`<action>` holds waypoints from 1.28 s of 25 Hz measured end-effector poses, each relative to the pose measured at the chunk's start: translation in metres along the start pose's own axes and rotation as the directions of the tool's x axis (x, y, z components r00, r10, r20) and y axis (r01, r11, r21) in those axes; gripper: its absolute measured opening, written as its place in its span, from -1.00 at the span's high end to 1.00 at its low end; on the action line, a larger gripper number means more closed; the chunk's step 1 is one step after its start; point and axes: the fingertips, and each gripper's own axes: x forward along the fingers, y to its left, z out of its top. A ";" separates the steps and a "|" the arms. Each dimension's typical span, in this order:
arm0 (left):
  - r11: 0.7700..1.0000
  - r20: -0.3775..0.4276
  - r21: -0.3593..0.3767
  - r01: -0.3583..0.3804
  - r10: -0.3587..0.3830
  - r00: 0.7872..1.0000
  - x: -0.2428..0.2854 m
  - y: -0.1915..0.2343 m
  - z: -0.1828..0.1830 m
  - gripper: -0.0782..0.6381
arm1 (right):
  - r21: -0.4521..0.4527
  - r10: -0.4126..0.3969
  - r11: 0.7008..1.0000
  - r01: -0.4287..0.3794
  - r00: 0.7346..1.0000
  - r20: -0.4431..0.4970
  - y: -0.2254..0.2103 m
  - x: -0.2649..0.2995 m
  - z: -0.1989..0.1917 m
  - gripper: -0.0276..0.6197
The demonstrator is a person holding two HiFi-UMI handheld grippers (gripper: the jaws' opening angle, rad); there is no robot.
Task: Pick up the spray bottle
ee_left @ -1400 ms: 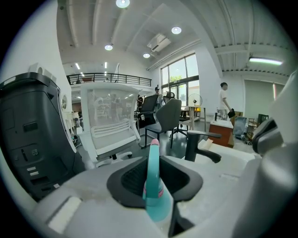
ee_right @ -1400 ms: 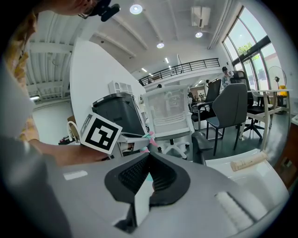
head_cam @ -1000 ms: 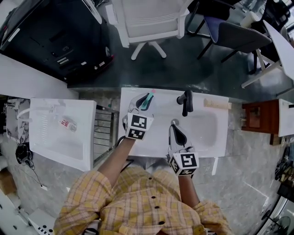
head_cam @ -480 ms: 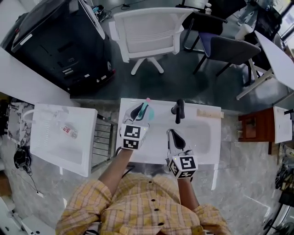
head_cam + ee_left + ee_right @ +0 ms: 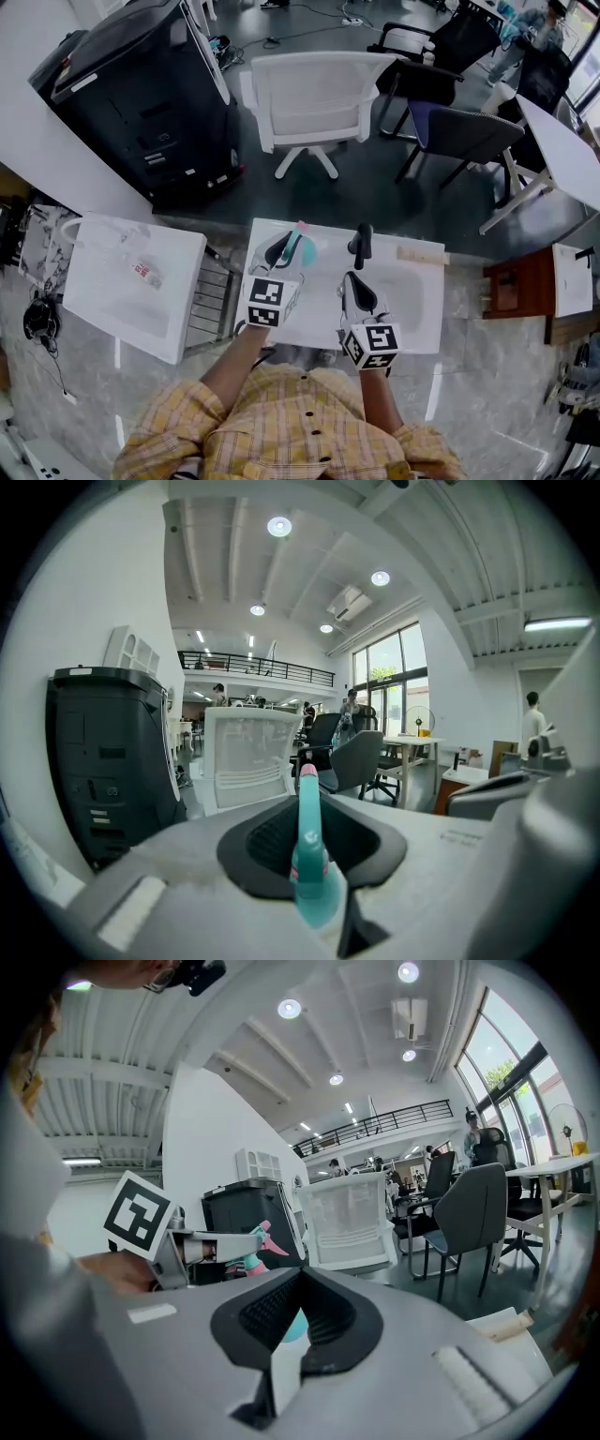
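Note:
The spray bottle (image 5: 303, 246) is teal with a pink nozzle tip. My left gripper (image 5: 286, 247) is shut on it and holds it in the air over the back left corner of the white sink (image 5: 417, 323). In the left gripper view the bottle (image 5: 309, 864) stands upright between the black pads, nozzle pointing away. My right gripper (image 5: 355, 287) hovers over the sink's front middle, to the right of the bottle; its pads meet with nothing between them. In the right gripper view the left gripper (image 5: 208, 1246) and the bottle (image 5: 251, 1243) show at left, beyond my right gripper (image 5: 296, 1286).
A black faucet (image 5: 361, 242) rises at the back of the sink, with a pale wooden bar (image 5: 422, 255) on the rim to its right. A white table (image 5: 131, 281) stands at left. A white chair (image 5: 314, 98) and a black cabinet (image 5: 141, 94) stand beyond.
Both grippers have risen above the sink, the left one more, carrying the spray bottle up with it. The jaws have kept their setting.

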 end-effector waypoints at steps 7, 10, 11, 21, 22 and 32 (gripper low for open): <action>1.000 0.033 -0.010 -0.025 0.026 0.999 -0.023 -0.008 0.010 0.58 | -0.020 0.016 1.000 -0.015 0.999 0.038 0.006 -0.005 0.020 0.91; 1.000 0.048 -0.011 -0.029 0.029 0.998 -0.031 -0.012 0.016 0.58 | -0.030 0.016 0.999 -0.015 0.999 0.049 0.007 -0.007 0.028 0.91; 0.999 0.053 -0.011 -0.032 0.032 0.998 -0.034 -0.013 0.018 0.58 | -0.033 0.016 0.999 -0.014 0.999 0.052 0.007 -0.008 0.030 0.91; 0.999 0.102 -0.009 -0.046 0.047 0.994 -0.053 -0.019 0.033 0.58 | -0.058 0.016 0.998 -0.012 0.997 0.081 0.011 -0.012 0.049 0.91; 0.999 0.105 -0.007 -0.047 0.047 0.993 -0.055 -0.020 0.033 0.58 | -0.060 0.017 0.998 -0.012 0.996 0.082 0.011 -0.012 0.049 0.91; 0.998 0.121 0.009 -0.062 0.060 0.991 -0.066 -0.022 0.030 0.58 | -0.071 0.013 0.997 -0.005 0.994 0.112 0.013 -0.013 0.054 0.91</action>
